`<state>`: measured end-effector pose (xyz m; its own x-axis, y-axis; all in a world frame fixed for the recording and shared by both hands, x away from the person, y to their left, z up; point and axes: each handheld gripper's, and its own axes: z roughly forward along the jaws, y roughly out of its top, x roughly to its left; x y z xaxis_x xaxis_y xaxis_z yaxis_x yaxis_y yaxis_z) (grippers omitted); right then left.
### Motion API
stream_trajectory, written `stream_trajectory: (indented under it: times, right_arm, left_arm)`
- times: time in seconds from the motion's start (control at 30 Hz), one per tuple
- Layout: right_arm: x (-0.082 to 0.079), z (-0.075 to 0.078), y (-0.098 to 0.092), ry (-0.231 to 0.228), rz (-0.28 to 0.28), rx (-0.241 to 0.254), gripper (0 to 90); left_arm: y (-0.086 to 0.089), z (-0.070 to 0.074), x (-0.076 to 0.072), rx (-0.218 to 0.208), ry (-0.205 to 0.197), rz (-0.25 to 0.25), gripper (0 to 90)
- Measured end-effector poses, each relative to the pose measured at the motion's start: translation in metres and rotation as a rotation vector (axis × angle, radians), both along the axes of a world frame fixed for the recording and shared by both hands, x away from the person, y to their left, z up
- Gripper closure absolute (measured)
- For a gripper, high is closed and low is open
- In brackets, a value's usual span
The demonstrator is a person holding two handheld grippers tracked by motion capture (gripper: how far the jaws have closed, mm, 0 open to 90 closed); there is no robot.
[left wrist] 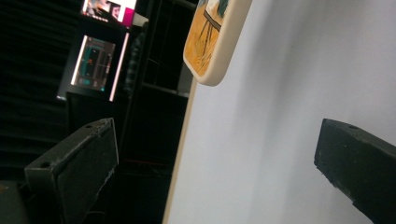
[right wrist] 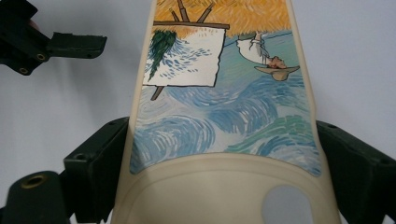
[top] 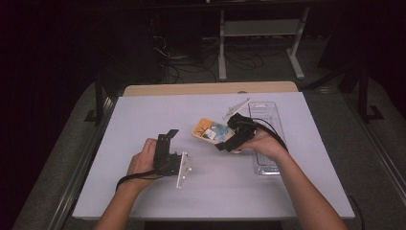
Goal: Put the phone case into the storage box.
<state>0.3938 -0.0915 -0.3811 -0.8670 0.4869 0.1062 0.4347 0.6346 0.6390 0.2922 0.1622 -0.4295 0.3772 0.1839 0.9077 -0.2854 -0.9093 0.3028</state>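
Observation:
A cream phone case (top: 209, 130) printed with a painting in orange, blue and white lies near the middle of the white table (top: 225, 191). My right gripper (top: 229, 140) is shut on it. In the right gripper view the two black jaws press both long edges of the phone case (right wrist: 224, 107), and its camera cut-out sits at the near end, by the right gripper (right wrist: 224, 172). My left gripper (top: 168, 136) is held over the table to the left, open with nothing between its jaws. In the left gripper view the left gripper (left wrist: 215, 168) points at bare table, with the phone case (left wrist: 212, 42) farther off.
A clear plastic tray (top: 264, 110) lies lengthwise at the table's right side, partly under the right hand. A wooden edge (top: 210, 88) runs along the table's far side. Desk legs and cables (top: 230, 57) stand beyond it. Lit screens (left wrist: 95, 63) glow in the dark background.

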Motion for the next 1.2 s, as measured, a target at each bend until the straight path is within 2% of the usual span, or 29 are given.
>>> stream_trajectory:
  times: [0.1, 0.2, 0.47, 0.63, 0.97, 1.03, 1.07, 1.2]
  right_arm:
    - [0.0, 0.0, 0.0, 0.001, -0.002, 0.001, 10.6]
    - [0.0, 0.0, 0.0, 0.0, -0.001, 0.001, 10.6]
    - [0.0, -0.001, 0.001, 0.0, 0.003, 0.007, 10.6]
    - [-0.001, -0.001, 0.005, 0.002, 0.012, 0.015, 10.6]
    - [-0.003, -0.002, 0.01, 0.012, 0.034, 0.036, 10.6]
    - [-0.002, -0.004, 0.01, -0.008, 0.057, 0.03, 10.6]
    - [-0.003, -0.004, 0.011, 0.003, 0.052, 0.036, 10.6]
    - [-0.004, -0.005, 0.014, -0.004, 0.068, 0.033, 10.6]
  left_arm:
    - [-0.001, 0.0, -0.001, 0.012, -0.028, -0.003, 0.0]
    - [-0.001, -0.002, -0.001, 0.038, -0.039, -0.011, 0.0]
    - [-0.004, -0.005, -0.004, 0.054, -0.104, -0.034, 0.0]
    - [-0.008, -0.008, -0.006, 0.066, -0.158, -0.04, 0.0]
    - [-0.016, -0.013, -0.008, 0.089, -0.191, -0.067, 0.0]
    - [-0.017, -0.013, -0.008, 0.091, -0.194, -0.068, 0.0]
    - [-0.017, -0.014, -0.009, 0.09, -0.197, -0.066, 0.0]
    - [-0.018, -0.014, -0.009, 0.092, -0.209, -0.064, 0.0]
